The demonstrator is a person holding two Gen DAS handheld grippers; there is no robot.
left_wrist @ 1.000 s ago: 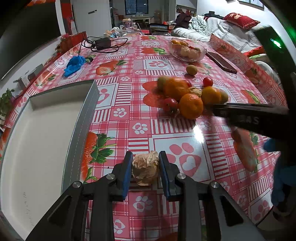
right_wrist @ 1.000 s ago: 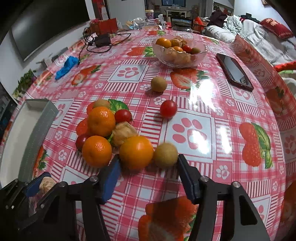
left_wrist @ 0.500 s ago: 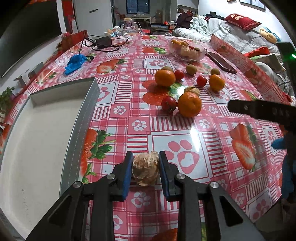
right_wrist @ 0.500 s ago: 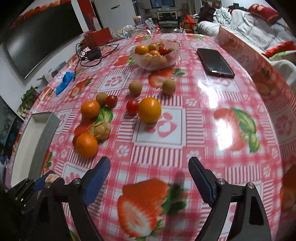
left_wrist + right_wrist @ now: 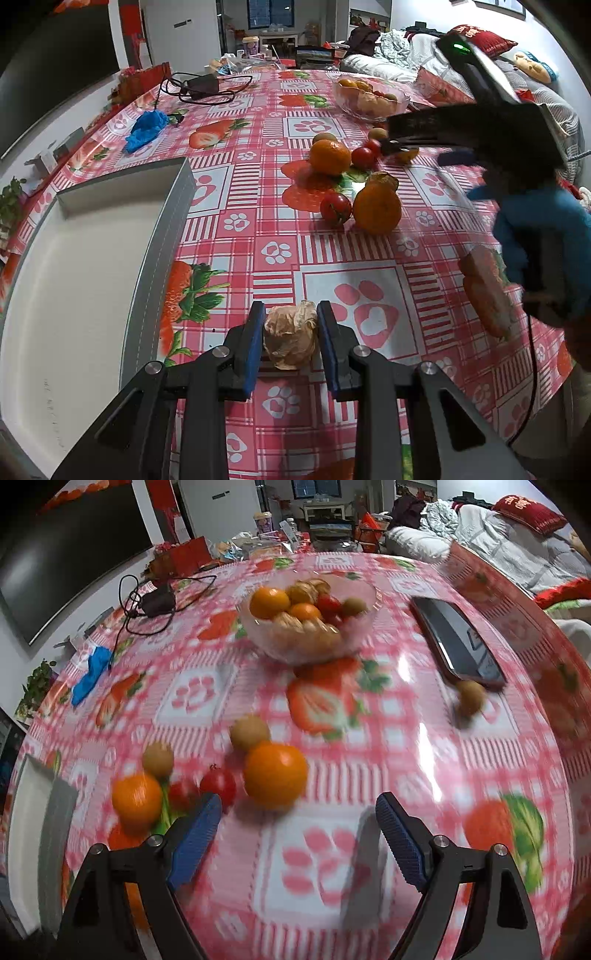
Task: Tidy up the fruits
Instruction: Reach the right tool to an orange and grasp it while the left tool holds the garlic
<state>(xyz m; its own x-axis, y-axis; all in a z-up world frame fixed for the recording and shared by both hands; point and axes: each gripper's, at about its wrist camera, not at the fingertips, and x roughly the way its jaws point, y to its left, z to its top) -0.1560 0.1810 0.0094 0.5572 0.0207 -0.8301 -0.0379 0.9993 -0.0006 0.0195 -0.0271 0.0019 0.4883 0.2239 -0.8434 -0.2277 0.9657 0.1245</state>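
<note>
My left gripper [image 5: 291, 334] is shut on a papery brown husked fruit [image 5: 291, 338], held just above the tablecloth beside the white tray [image 5: 162, 229]. My right gripper [image 5: 299, 830] is open and empty, hovering over the table just short of an orange [image 5: 275, 775], with a red tomato [image 5: 218, 784] by its left finger. In the left wrist view the right gripper [image 5: 424, 146] reaches over the fruit pile from the right. Loose oranges [image 5: 376, 210], tomatoes [image 5: 335, 208] and small brown fruits [image 5: 249, 731] lie mid-table. A glass bowl [image 5: 306, 650] holds more fruit.
A black phone [image 5: 458, 642] lies right of the bowl, with a small brown fruit [image 5: 469, 699] against it. A blue cloth [image 5: 146, 125] and a charger with cable [image 5: 201, 85] lie at the far left. The table edge curves down on the right.
The right gripper has swung forward over the table toward the scattered fruit, and its view is blurred. A small brown fruit has rolled to the phone. The left gripper still holds the husked fruit.
</note>
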